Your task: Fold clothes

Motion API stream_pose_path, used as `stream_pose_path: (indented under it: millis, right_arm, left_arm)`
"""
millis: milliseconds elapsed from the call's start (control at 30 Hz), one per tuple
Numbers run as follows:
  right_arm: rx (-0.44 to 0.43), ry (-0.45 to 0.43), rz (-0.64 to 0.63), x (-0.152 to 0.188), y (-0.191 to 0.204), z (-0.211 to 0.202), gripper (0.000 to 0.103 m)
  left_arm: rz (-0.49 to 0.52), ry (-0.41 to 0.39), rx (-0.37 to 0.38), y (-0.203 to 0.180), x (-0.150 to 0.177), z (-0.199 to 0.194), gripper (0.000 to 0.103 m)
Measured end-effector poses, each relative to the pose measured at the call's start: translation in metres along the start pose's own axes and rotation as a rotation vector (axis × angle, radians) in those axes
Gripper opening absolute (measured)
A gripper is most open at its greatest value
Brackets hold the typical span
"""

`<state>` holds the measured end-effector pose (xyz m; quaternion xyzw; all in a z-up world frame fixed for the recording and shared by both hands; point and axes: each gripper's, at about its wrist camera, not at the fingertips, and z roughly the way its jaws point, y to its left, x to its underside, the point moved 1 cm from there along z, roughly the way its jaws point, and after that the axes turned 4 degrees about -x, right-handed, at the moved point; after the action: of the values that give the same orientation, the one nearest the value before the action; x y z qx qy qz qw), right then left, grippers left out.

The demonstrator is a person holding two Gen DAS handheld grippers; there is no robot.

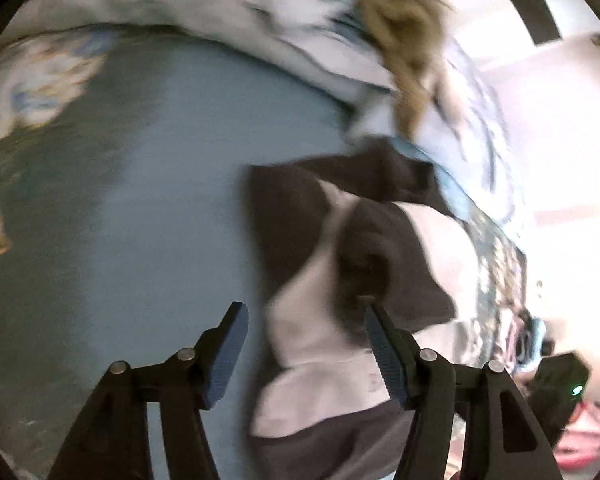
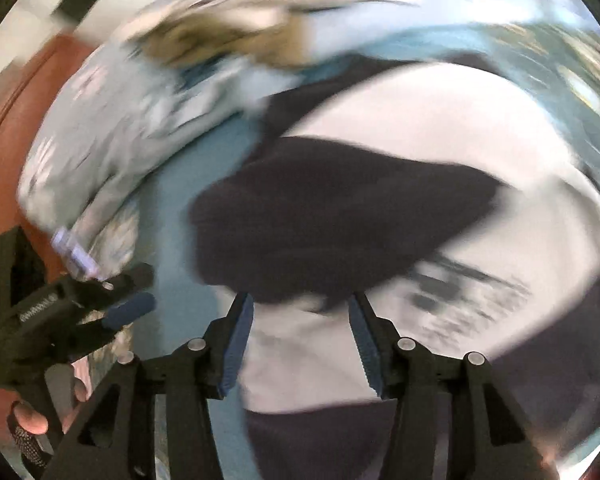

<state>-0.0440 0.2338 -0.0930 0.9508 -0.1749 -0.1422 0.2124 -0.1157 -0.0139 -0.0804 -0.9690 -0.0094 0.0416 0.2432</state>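
A black-and-white garment (image 1: 320,380) lies crumpled on a blue-grey sheet (image 1: 160,220). In the left wrist view my left gripper (image 1: 305,307) hangs over the garment's left edge. It is open, and its right fingertip (image 1: 374,320) sits above a dark fold. The right wrist view is blurred. It shows the same garment (image 2: 340,208), with a black sleeve lying across the white body. My right gripper (image 2: 301,298) is open just above it, nothing pressed between the pads. My left gripper (image 2: 128,308) also shows at the left there, held by a hand (image 2: 28,420).
A heap of pale patterned clothes (image 1: 228,12) with a tan garment (image 1: 404,40) on top lies along the far side of the sheet. A black device with a green light (image 1: 560,392) is at the lower right. A red-brown surface (image 2: 4,152) borders the bed on the left.
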Motion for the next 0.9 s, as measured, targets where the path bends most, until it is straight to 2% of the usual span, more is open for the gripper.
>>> stream_pose_path:
  millis: [133, 233, 300, 367, 400, 467, 600, 667, 800, 900]
  right_arm:
    - [0.042, -0.029, 0.168, 0.016, -0.059, -0.030, 0.052]
    - [0.063, -0.035, 0.224, 0.030, -0.084, -0.043, 0.052]
    - [0.056, -0.035, 0.247, 0.039, -0.094, -0.046, 0.052]
    - [0.045, -0.036, 0.269, 0.047, -0.103, -0.047, 0.052]
    - [0.038, -0.035, 0.282, 0.051, -0.107, -0.047, 0.052]
    - [0.019, -0.028, 0.312, 0.058, -0.114, -0.043, 0.052]
    - [-0.015, -0.025, 0.344, 0.063, -0.131, -0.047, 0.052]
    - [-0.016, -0.037, 0.335, 0.064, -0.143, -0.058, 0.052]
    - [-0.015, -0.029, 0.361, 0.063, -0.182, -0.075, 0.052]
    - [0.015, -0.034, 0.358, 0.059, -0.212, -0.095, 0.052]
  left_arm:
    - [0.039, 0.034, -0.025, -0.027, 0.000, 0.029, 0.065]
    - [0.027, 0.040, -0.037, -0.031, 0.003, 0.043, 0.064]
    - [0.030, 0.003, -0.052, -0.036, 0.006, 0.040, 0.055]
    - [0.049, -0.025, -0.091, -0.040, 0.008, 0.038, 0.036]
    - [0.060, -0.038, -0.112, -0.042, 0.009, 0.037, 0.032]
    - [0.044, -0.063, -0.096, -0.041, 0.007, 0.034, 0.024]
    - [0.001, -0.146, -0.098, -0.034, 0.005, 0.013, 0.023]
    - [-0.022, -0.146, -0.123, -0.029, 0.009, 0.011, 0.023]
    - [-0.075, -0.086, -0.157, -0.022, 0.021, 0.029, 0.027]
    - [-0.132, -0.064, -0.147, -0.019, 0.032, 0.030, 0.039]
